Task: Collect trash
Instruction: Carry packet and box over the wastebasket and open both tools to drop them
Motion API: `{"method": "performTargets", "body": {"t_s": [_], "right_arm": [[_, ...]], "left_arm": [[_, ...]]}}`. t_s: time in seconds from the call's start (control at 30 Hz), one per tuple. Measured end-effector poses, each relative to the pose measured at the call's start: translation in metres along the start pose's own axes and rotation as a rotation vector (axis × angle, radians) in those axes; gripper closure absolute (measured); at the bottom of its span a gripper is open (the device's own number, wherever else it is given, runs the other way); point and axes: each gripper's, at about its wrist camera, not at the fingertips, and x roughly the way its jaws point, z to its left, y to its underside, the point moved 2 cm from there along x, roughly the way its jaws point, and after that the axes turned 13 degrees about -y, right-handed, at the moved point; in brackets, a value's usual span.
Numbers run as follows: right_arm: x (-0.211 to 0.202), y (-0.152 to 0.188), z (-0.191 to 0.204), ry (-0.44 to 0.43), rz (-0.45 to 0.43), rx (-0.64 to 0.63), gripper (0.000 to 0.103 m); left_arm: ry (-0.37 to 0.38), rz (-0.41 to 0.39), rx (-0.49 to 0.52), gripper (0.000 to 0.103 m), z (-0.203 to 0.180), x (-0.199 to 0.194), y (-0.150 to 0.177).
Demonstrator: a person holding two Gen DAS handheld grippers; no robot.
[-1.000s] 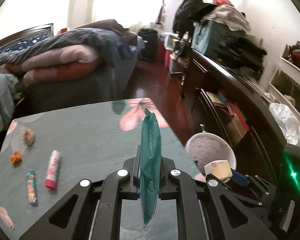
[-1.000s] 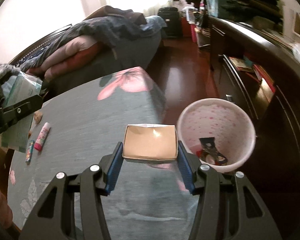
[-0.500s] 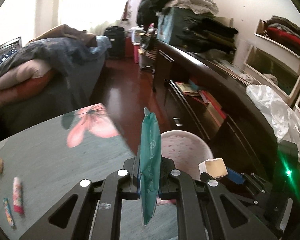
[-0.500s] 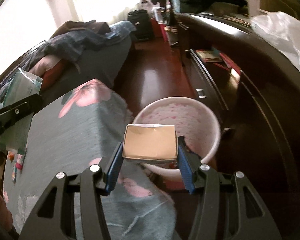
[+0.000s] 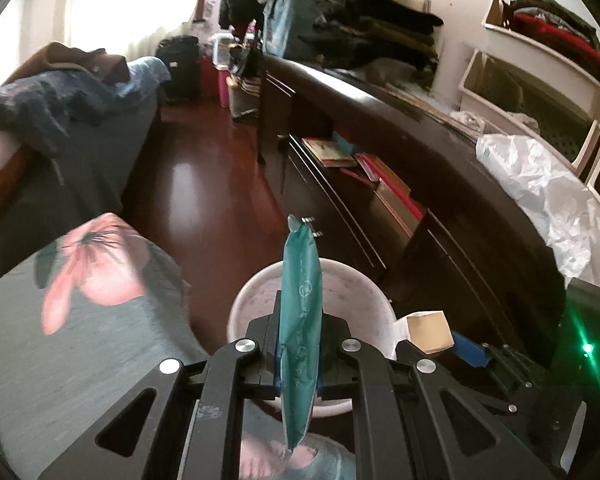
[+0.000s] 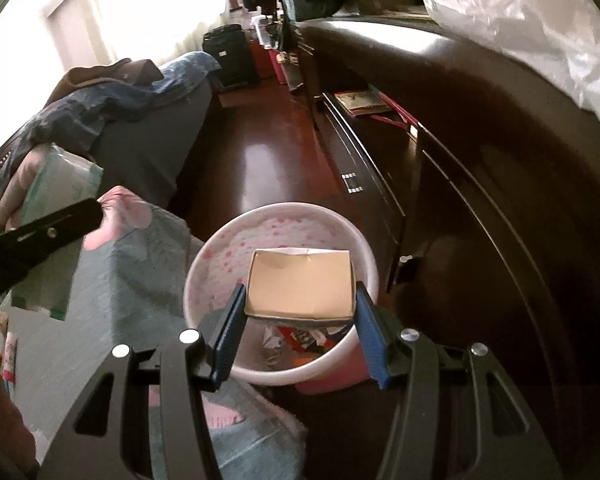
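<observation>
My left gripper (image 5: 298,376) is shut on a flat teal plastic packet (image 5: 300,320) that stands on edge between the jaws, over the near rim of a pink-spotted white trash bin (image 5: 260,292). My right gripper (image 6: 300,332) is shut on an open tan cardboard box (image 6: 302,284) and holds it above the same bin (image 6: 228,252), which has wrappers (image 6: 300,336) at its bottom. The box also shows in the left wrist view (image 5: 428,330), and the packet in the right wrist view (image 6: 52,240).
The bin stands on the red-brown floor (image 5: 196,184) between a table with a grey flowered cloth (image 5: 80,340) and a long dark dresser (image 5: 440,208). A bed (image 5: 60,120) lies at the left. Small wrappers (image 6: 8,356) lie on the table's left edge.
Both grippers have moved right, off the table and over the bin, each still holding its item. The bin now sits directly below the box and the packet.
</observation>
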Motion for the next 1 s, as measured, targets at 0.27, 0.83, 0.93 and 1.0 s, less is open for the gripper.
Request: {"method": "performTargets", "body": {"t_s": [0.27, 0.83, 0.93, 1.0], "right_arm": [[0.031, -0.005, -0.011, 0.027, 0.016, 0.014, 0.05], [0.08, 0.0, -0.021, 0.074, 0.072, 0.001, 0.042], [0.08, -0.001, -0.023, 0.071, 0.067, 0.008, 0.037], [0.078, -0.002, -0.022, 0.074, 0.066, 0.007, 0.035]], "left_arm": [[0.017, 0.037, 0.035, 0.092, -0.017, 0.041, -0.01], [-0.021, 0.07, 0.022, 0.028, -0.013, 0.08, -0.013], [-0.026, 0.039, 0.011, 0.023, -0.01, 0.074, -0.018], [-0.027, 0.035, 0.002, 0.021, -0.007, 0.07, -0.021]]}}
